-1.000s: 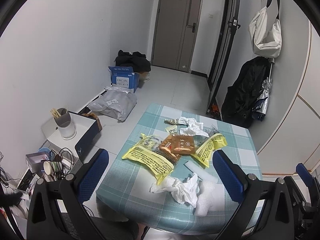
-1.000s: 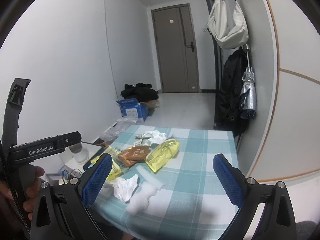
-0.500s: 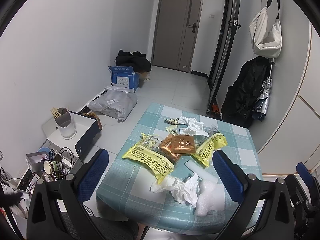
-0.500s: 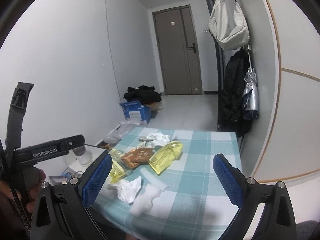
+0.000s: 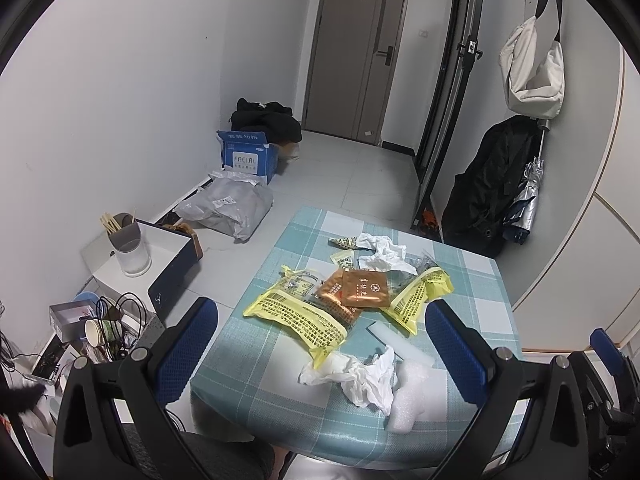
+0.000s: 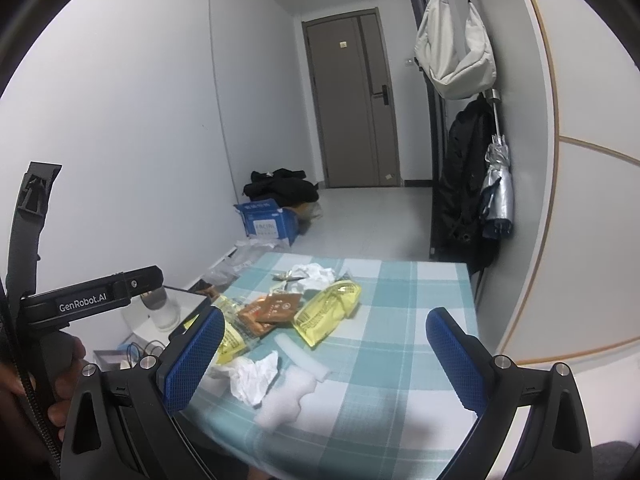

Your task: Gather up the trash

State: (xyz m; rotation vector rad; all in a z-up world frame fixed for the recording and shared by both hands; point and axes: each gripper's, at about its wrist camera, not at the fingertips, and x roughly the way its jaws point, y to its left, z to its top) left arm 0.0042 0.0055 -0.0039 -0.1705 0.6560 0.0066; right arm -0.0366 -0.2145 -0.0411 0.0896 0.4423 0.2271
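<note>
Trash lies on a teal checked table [image 5: 476, 288] [image 6: 404, 304]. Two yellow printed bags [image 5: 296, 316] [image 6: 326, 310] flank brown sachets [image 5: 366, 290] [image 6: 276, 308]. Crumpled white tissue [image 5: 360, 372] [image 6: 252, 374], a white foam piece [image 5: 408, 398] [image 6: 286, 394] and a foam strip [image 5: 398, 342] [image 6: 302, 354] sit near the front edge. More tissue [image 5: 384, 250] [image 6: 314, 272] and small wrappers [image 5: 344, 242] lie at the far end. My left gripper [image 5: 320, 348] hovers open above the table's near left part. My right gripper [image 6: 326, 354] is open too, holding nothing, near the front edge.
Left of the table stands a low white stand [image 5: 160, 250] with a cup of chopsticks [image 5: 126, 244], cables and paper cups. On the floor are a grey parcel bag [image 5: 228, 208], a blue box [image 5: 248, 156] and black clothes. Coats, an umbrella and a white bag [image 5: 534, 76] hang on the right wall.
The right gripper's view has dropped and edged closer to the table; the trash sits lower in its frame. The left gripper has barely moved. Both stay open.
</note>
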